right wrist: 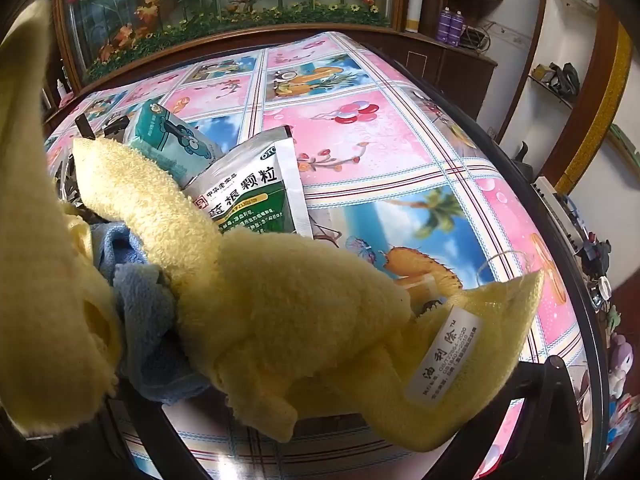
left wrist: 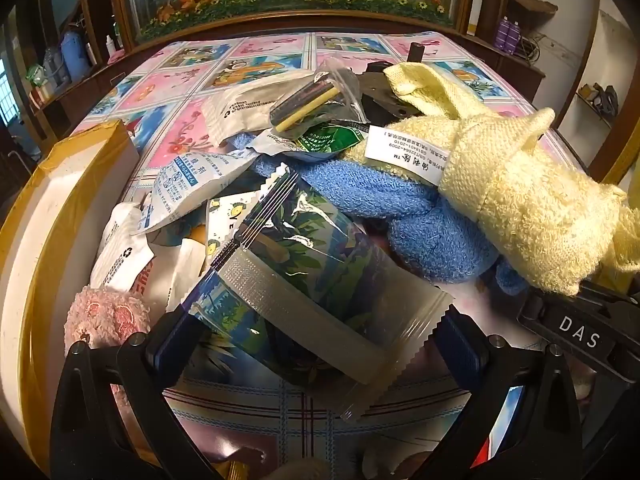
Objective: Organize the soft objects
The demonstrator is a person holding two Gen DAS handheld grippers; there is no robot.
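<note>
1. Left gripper [left wrist: 316, 344] stands with its jaws wide apart around a leaf-printed sachet [left wrist: 312, 276] at the near edge of the desk [right wrist: 400, 152]; the pads do not seem to press it, so I judge nothing is gripped yet.
2. Right gripper [right wrist: 320, 420]: its tips are buried under a yellow towel [right wrist: 280, 312], which drapes over it and looks lifted. It probably clamps the towel, but I cannot tell from either view.
3. Under that towel a blue towel [left wrist: 400, 204] lies twisted into it, in the pile near the desk's near edge.
4. Around them sit loose packets, among them a green-and-white medicine sachet [right wrist: 256, 196] and a clear zip bag [left wrist: 320, 100], with a pink plush [left wrist: 104, 316] and a taped box [left wrist: 60, 216] toward the left edge.
5. To do this step well, I would raise the yellow towel slowly so the blue one slides free rather than dragging packets along.
6. Closing the left gripper on the sachet's sealed end would hold better than on its slippery middle.
</note>
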